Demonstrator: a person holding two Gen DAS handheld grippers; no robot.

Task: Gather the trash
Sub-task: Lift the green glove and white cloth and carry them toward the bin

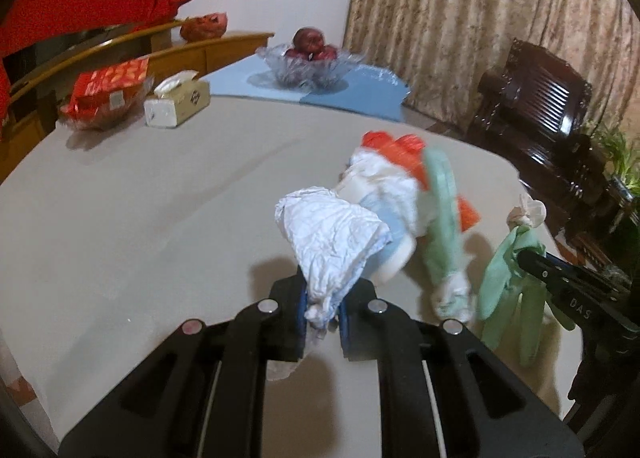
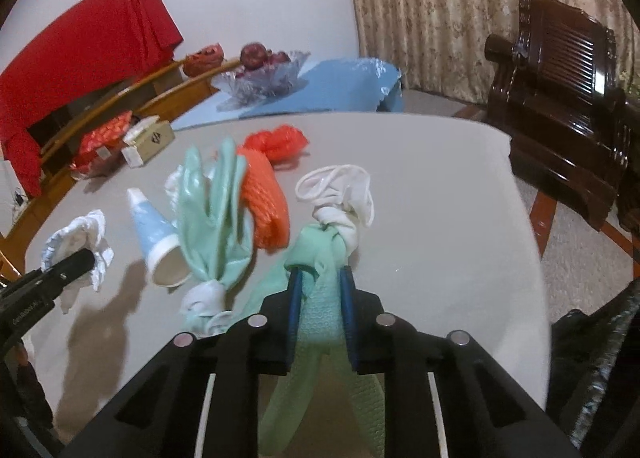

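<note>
My left gripper (image 1: 322, 294) is shut on a crumpled white tissue (image 1: 332, 236) and holds it above the beige table (image 1: 140, 198); it also shows at the left of the right wrist view (image 2: 78, 246). My right gripper (image 2: 320, 290) is shut on a green rubber glove (image 2: 320, 318) with a white cuff (image 2: 344, 194), also visible in the left wrist view (image 1: 512, 278). On the table lie a second green glove (image 2: 216, 214), a blue-and-white paper cup (image 2: 154, 234) on its side, an orange net (image 2: 266, 202) and a red net (image 2: 278, 140).
A tissue box (image 1: 178, 100), a red packet (image 1: 104, 92) and a glass bowl of apples (image 1: 310, 62) on a blue mat stand at the table's far side. A dark wooden chair (image 2: 560, 90) stands right of the table. A wooden bench with red cloth is at the left.
</note>
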